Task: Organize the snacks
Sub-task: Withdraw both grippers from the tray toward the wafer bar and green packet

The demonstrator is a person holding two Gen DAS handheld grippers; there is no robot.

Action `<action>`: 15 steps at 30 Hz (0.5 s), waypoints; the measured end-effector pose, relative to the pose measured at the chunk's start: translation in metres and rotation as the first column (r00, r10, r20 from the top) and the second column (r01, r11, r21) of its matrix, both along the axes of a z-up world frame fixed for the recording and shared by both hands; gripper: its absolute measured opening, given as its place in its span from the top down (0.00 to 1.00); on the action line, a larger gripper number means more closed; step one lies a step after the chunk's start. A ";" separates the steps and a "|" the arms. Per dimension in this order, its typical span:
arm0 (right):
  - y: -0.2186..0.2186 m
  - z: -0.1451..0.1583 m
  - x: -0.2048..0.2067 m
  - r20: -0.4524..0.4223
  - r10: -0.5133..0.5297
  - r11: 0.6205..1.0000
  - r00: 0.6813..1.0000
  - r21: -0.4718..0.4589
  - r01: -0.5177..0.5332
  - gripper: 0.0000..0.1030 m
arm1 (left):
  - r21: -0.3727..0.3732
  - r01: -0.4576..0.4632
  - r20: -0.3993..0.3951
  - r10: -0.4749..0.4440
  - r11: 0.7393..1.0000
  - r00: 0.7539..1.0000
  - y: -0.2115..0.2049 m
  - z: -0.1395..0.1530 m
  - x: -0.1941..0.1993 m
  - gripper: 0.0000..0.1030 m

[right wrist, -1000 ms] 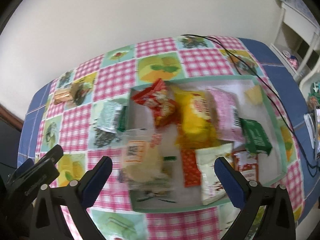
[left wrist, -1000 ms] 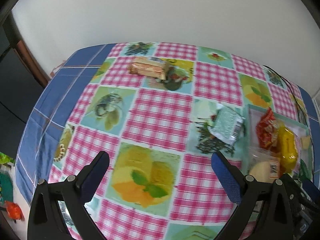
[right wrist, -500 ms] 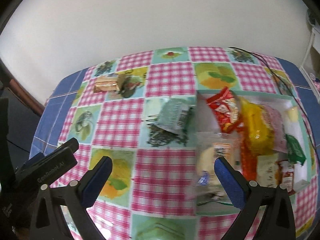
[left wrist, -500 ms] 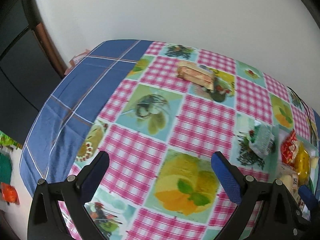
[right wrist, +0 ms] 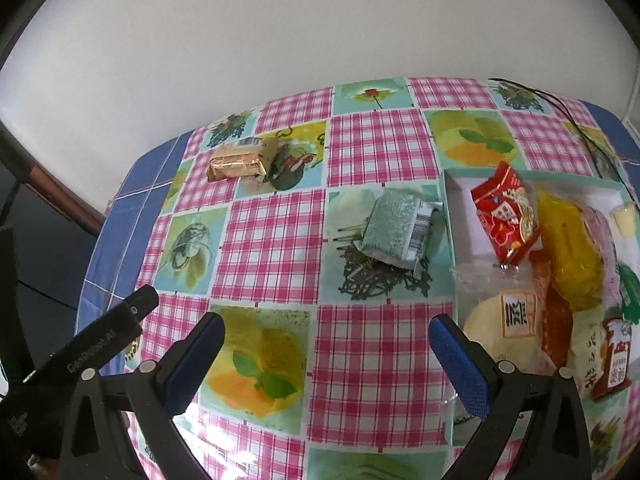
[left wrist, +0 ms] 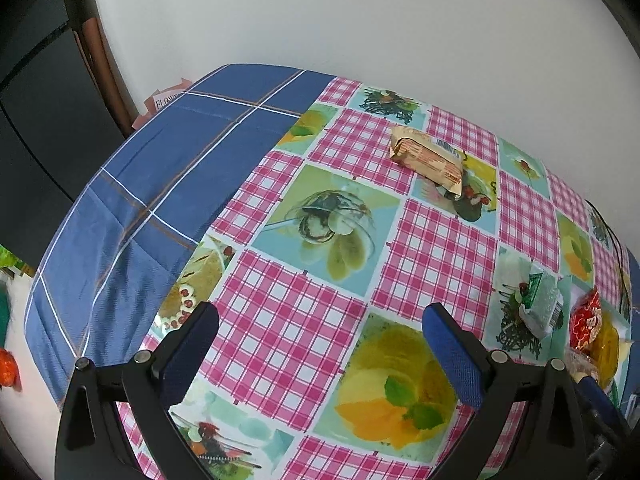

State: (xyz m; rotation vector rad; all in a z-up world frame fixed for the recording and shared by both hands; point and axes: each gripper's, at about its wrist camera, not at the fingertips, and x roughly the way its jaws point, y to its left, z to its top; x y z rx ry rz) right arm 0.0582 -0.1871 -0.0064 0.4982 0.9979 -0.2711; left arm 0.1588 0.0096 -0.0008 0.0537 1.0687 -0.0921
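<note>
A gold-wrapped snack bar (left wrist: 429,158) (right wrist: 239,162) lies at the far side of the checked tablecloth. A green-grey snack packet (right wrist: 398,230) (left wrist: 538,308) rests on the cloth just left of a teal-rimmed white box (right wrist: 448,216). The box holds several snacks, among them a red packet (right wrist: 506,216), a yellow bag (right wrist: 572,252) and a clear-wrapped round cake (right wrist: 500,320). My left gripper (left wrist: 320,354) is open over bare cloth, well short of the gold bar. My right gripper (right wrist: 326,354) is open too, hovering near the table's front, below the green packet.
The left gripper's black body (right wrist: 100,336) shows at the left of the right wrist view. A black cable (right wrist: 560,108) runs across the far right of the table. A white wall stands behind the table; a blue cloth border (left wrist: 160,184) drapes over its left edge.
Both views have swung left: the box slid from centre to the right edge in the right wrist view, and the left wrist view now shows more of the blue border. Both grippers stay open.
</note>
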 end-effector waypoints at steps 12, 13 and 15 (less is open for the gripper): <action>-0.032 0.007 0.019 0.034 -0.073 0.997 0.997 -0.004 0.073 0.00 | -0.033 0.048 -0.029 -0.049 0.998 0.998 -0.015 -0.014 0.023 0.02; -0.033 0.004 0.022 0.030 -0.072 0.997 0.997 0.003 0.072 0.00 | -0.036 0.051 -0.032 -0.052 0.998 0.998 -0.016 -0.015 0.025 0.02; -0.035 -0.002 0.029 0.018 -0.070 0.998 0.997 0.006 0.070 0.00 | -0.042 0.058 -0.041 -0.060 0.997 0.997 -0.019 -0.016 0.029 0.02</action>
